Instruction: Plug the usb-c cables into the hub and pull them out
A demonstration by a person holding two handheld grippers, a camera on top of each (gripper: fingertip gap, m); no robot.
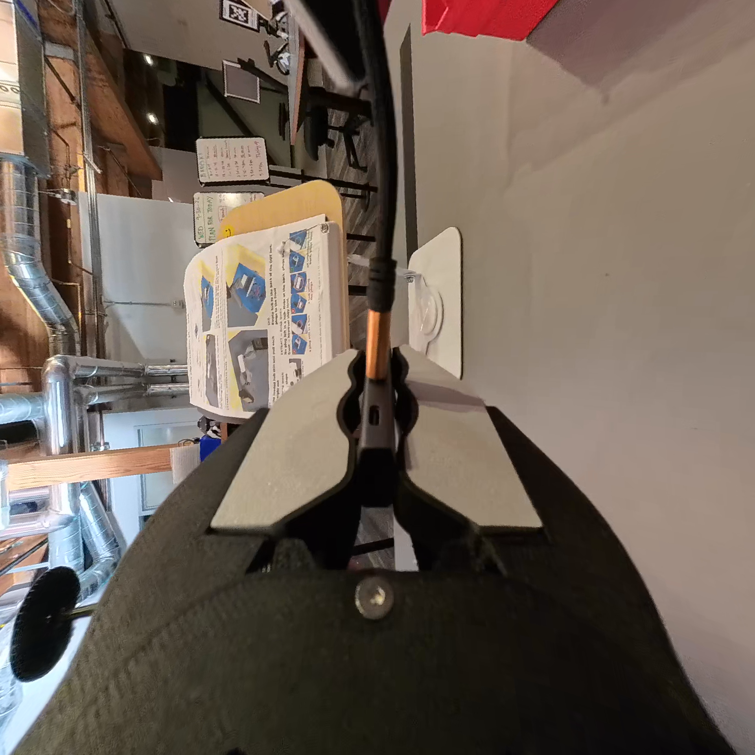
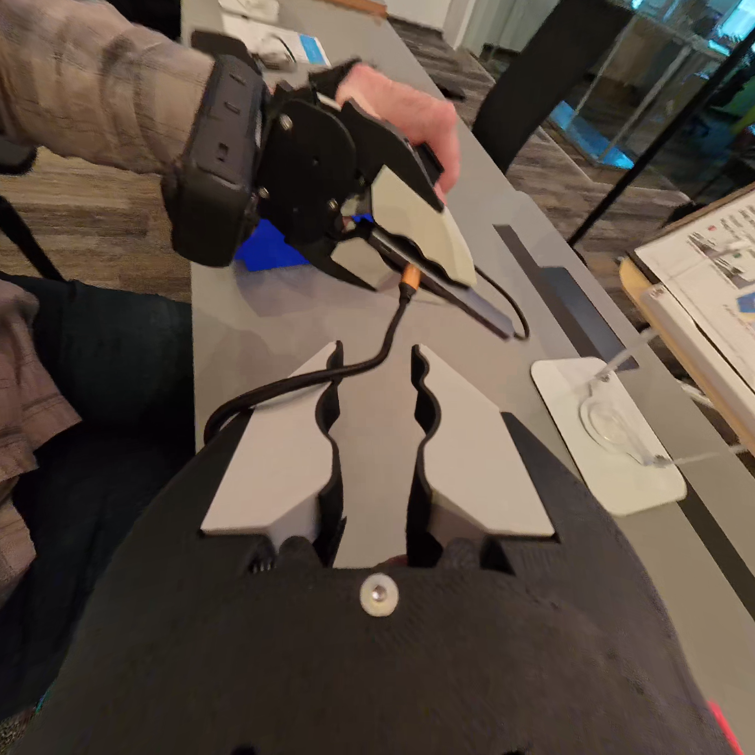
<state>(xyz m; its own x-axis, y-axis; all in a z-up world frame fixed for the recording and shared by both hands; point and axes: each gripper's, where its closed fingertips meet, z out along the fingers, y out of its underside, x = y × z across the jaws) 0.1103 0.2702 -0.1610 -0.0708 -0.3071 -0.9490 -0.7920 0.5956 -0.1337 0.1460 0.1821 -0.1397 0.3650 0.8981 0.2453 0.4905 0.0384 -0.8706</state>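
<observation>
Plainly, the left gripper (image 1: pixel 378 367) is clenched on the hub (image 1: pixel 374 416), a slim dark bar held edgewise between its grey fingers (image 1: pixel 286 457). In the right wrist view that same gripper (image 2: pixel 429 261) shows from the side, held in a person's hand (image 2: pixel 404 118), with the hub (image 2: pixel 470 298) sticking out past the fingertips, tilted down, its far end at or just above the grey table (image 2: pixel 286 318). A usb-c cable (image 1: pixel 384 163) with a copper-coloured plug (image 1: pixel 376 343) is seated in the hub's edge; in the left wrist view the plug and its black strain relief rise straight out between the fingertips and partly hide the white stand base (image 1: pixel 439 302) behind them.

The right gripper (image 2: pixel 376 359) is released, its fingers well apart and holding nothing, with bare tabletop showing through the gap. The plugged cable (image 2: pixel 347 367) runs from the orange-looking plug (image 2: pixel 409 280) down across the tip of this gripper's left finger and loops off the near table edge. A thinner black cord (image 2: pixel 508 310) curves from the hub's far end.

To the right sits the white stand base (image 2: pixel 572 449) with a clear suction cup (image 2: pixel 608 421), carrying a clear arm that props an instruction sheet (image 2: pixel 702 261) on a board. A blue object (image 2: pixel 265 249) lies under the left gripper. Whiteboards (image 1: pixel 233 161) and silver ducts (image 1: pixel 32 261) stand farther off.
</observation>
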